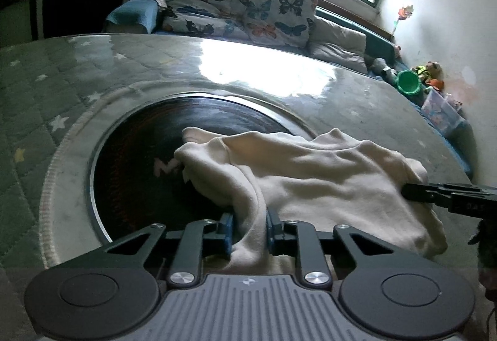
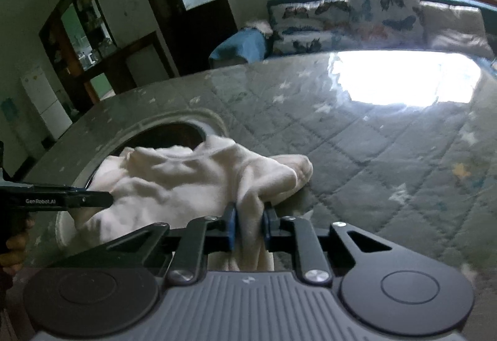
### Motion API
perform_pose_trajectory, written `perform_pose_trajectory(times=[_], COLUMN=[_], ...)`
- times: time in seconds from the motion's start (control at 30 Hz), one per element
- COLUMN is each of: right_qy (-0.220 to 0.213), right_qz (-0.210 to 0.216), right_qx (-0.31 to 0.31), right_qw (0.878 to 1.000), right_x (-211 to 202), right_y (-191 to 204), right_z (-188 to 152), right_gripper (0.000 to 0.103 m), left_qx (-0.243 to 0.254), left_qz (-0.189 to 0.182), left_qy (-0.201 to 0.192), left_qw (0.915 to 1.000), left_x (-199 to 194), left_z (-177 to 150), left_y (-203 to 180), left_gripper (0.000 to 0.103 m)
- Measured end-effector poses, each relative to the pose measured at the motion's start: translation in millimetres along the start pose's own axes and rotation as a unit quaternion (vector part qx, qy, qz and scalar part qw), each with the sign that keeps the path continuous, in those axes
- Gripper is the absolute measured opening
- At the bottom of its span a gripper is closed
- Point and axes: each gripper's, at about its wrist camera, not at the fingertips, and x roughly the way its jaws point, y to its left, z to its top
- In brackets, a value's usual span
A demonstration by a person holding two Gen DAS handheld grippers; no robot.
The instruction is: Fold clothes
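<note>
Fingers (image 1: 272, 227) of both grippers were clamped on the cream garment (image 1: 316, 173).
Risk: shallow bunched holds could slip during lifting, dropping fabric onto the counter (image 2: 357, 129).

We cannot see the near hem of the cream garment (image 1: 310, 185), which drops behind the left gripper (image 1: 248, 230) body. In the right wrist view the frame's left edge cuts off the hand (image 2: 14, 247) and the white fridge (image 2: 46, 104). Window glare washes out part of the quilted table cover (image 2: 388, 154); the butterfly cushions (image 2: 357, 20) appear blurred.
</note>
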Motion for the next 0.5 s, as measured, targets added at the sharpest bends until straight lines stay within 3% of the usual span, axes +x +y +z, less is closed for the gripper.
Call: perform_pose_trajectory(times=[0.5], right_qy=[-0.003], right_qz=[-0.075], right_qx=[0.005], right_qw=[0.997], right_x=[-37], right_y=[-42], right_z=[-14], right_gripper=[0.015], left_qx=[0.042], left_qz=[-0.044], left_qy=[0.016], left_qw=[0.998], left_x=[24], left_z=[7], left_y=[-60], left_gripper=[0.02])
